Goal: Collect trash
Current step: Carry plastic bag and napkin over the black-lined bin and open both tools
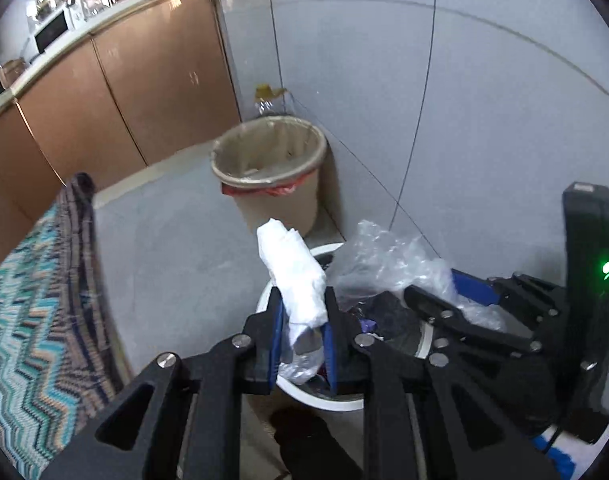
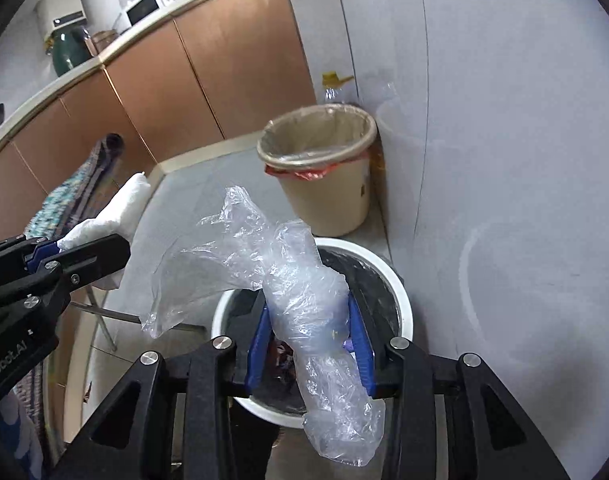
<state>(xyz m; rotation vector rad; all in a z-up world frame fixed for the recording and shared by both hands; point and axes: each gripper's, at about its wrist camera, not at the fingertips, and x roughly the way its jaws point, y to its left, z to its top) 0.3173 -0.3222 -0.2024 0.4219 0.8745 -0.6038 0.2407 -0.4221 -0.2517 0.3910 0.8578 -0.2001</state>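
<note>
Held over the white bin [image 2: 400, 280]: left gripper [image 1: 302, 334] pinching a crumpled white tissue wad [image 1: 294, 276], right gripper [image 2: 310, 344] clamped on a clear plastic wrap [image 2: 288, 280] trailing loose film to one side. Both poised close together, angled down above the dark-lined opening — dropping looks like the step in hand. Best done by centring each load over the opening before spreading the jaws, the film especially (light, prone to cling to a pad or drift past the rim). Inside the white bin, dark liner and some scraps, too murky to name. Beyond it on the tiled floor [image 1: 176, 240], against the wall, a beige bin [image 1: 270, 168] with a clear liner over a red bag edge — a few bits at the bottom, mostly empty. Behind that, a bottle [image 2: 336, 88] with a yellow cap. At far left, a zigzag-patterned cloth [image 1: 36, 300].
</note>
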